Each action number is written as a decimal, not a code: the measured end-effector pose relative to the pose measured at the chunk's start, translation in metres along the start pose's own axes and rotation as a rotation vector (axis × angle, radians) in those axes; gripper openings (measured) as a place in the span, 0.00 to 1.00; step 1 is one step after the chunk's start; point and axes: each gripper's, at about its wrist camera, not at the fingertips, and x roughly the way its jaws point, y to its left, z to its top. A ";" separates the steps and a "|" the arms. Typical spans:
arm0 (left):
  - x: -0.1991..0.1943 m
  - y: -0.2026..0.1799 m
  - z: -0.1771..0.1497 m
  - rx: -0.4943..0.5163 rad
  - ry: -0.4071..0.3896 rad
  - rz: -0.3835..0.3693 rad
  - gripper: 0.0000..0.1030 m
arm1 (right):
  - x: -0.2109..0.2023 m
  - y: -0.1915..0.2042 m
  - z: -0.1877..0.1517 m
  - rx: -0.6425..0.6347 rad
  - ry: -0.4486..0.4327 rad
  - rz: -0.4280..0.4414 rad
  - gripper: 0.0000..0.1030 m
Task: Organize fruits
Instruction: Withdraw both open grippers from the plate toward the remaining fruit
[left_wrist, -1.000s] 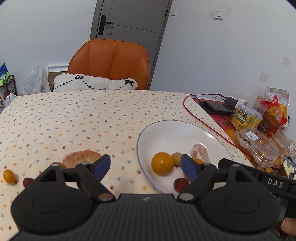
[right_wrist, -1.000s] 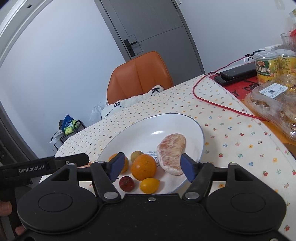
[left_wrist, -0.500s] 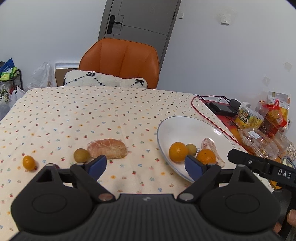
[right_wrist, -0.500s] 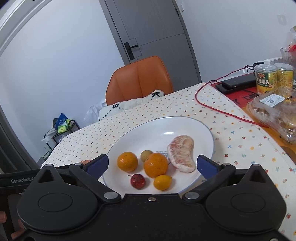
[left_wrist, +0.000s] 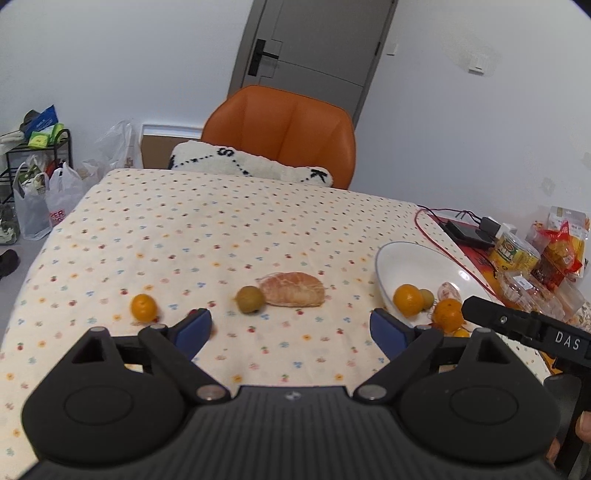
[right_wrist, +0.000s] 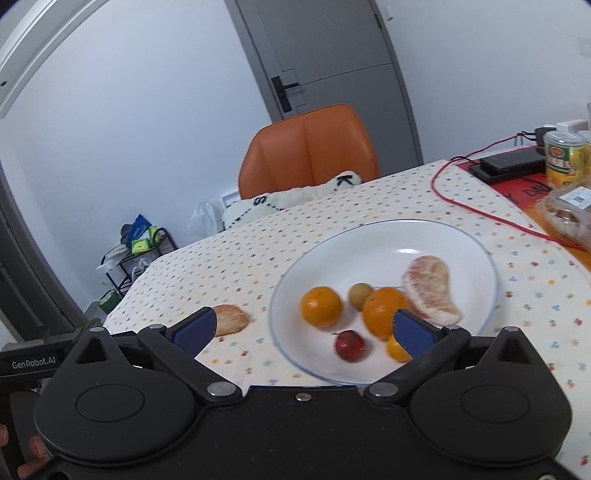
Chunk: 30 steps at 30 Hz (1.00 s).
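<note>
Tablecloth holds 3 fruits beside plate.

Soft, even indoor light — faint shadows; fisheye bends edges, right wrist view slightly motion-blurred.

The dotted tablecloth carries a white plate, peeled segment, green fruit, small orange.
</note>
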 end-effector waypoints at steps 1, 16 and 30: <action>-0.003 0.005 0.000 -0.004 -0.002 0.004 0.89 | 0.000 0.003 0.000 -0.003 0.000 0.002 1.00; -0.018 0.046 -0.010 -0.047 -0.043 0.041 0.89 | 0.007 0.036 -0.004 -0.043 0.024 0.065 1.00; -0.006 0.074 -0.010 -0.072 -0.051 0.073 0.78 | 0.031 0.072 -0.008 -0.119 0.067 0.153 0.98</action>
